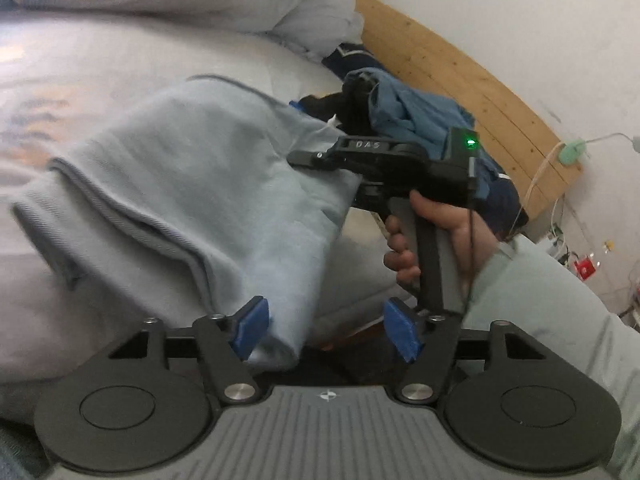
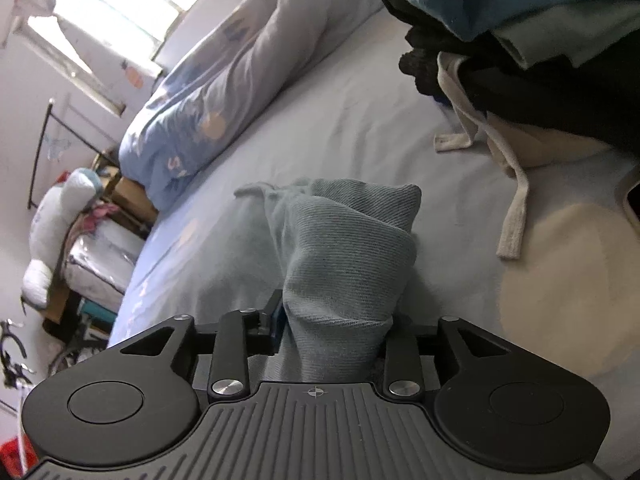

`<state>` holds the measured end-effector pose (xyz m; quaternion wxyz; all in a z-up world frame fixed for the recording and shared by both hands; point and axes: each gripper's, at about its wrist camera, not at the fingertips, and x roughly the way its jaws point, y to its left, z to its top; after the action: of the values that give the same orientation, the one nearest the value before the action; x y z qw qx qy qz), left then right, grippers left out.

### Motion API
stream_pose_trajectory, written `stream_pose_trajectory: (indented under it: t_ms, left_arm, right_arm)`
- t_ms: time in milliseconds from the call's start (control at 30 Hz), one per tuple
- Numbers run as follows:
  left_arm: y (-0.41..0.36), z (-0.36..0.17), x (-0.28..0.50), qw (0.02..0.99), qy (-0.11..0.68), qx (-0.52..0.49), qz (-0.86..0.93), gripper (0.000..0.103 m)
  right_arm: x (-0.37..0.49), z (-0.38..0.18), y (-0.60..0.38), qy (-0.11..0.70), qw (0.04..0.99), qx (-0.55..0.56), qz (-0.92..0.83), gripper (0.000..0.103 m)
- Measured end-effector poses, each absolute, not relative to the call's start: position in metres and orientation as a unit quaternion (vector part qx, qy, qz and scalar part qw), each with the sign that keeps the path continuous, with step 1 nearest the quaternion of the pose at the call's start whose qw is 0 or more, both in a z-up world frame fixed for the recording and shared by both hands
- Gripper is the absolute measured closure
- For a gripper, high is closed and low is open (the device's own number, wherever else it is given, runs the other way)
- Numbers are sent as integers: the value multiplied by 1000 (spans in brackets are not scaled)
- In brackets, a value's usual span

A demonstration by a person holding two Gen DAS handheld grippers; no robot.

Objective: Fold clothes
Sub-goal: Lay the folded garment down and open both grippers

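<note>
Pale-blue garment [image 1: 192, 184] on bed [image 2: 340, 120] | clothes pile [image 2: 520, 40] near | duvet [image 2: 208, 92] beyond

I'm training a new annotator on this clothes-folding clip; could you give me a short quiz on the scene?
1. True or false: the left gripper has its jaws open.
2. The light blue garment lies on: A) the bed B) a chair C) the floor.
3. What colour is the light on the right gripper?
Key: 1 true; 2 A; 3 green.
</note>
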<state>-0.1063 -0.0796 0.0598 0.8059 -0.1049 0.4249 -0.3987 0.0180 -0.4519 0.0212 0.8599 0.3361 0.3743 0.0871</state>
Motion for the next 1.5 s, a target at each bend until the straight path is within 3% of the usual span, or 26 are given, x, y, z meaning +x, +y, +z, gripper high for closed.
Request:
stream_pose_trajectory:
  t_ms: [33,67,100,200,400,467,533,633,933,1067,1167,1267,1400,1500]
  left_arm:
    - [-73,65,-107,810,418,-113,-396,31]
    - [-67,71,-107,816,407,-125,-390,30]
    - [-60,77,-106,825,395,-136,-381,27]
    - [-51,93,-97,848,356,-163,-358,22]
    - [-76,90,-77,872,301,-178,-342,22]
    - [-93,78,-77,878,296,-149,-346,30]
    - [-112,64,-80,886,296,-73,-350,39]
    - [-133,33,-72,875,358,-13,-326,54]
    - [-140,15,-70,870,375,28,-320,57]
    - [-139,18,-66,867,381,10,-320,56]
    - [-136,20,-59,863,392,-24,-316,56]
    - [-133,23,-56,870,382,-45,-310,47]
    - [-123,35,-64,908,319,-48,-268,47]
    - [-112,46,-59,932,285,-48,-220,38]
  right_arm:
    - [16,25,-448,381,869,307,74,32]
    - [12,29,-444,387,880,268,54,8]
    - [7,33,-441,383,891,241,44,7]
    - [-10,43,-438,366,907,208,24,7]
    - [-47,71,-443,268,941,205,-42,7]
    - [-61,78,-441,213,954,206,-39,7]
    - [-71,80,-436,166,965,204,6,0]
    - [-71,80,-418,142,974,165,57,0]
    - [-17,35,-379,229,960,95,128,0]
    - [-8,7,-366,267,956,38,116,0]
    - [-8,4,-367,271,954,56,116,0]
    - [-7,2,-371,271,953,63,120,0]
    - [-7,5,-367,271,954,59,117,0]
    - [-6,6,-364,277,953,56,110,0]
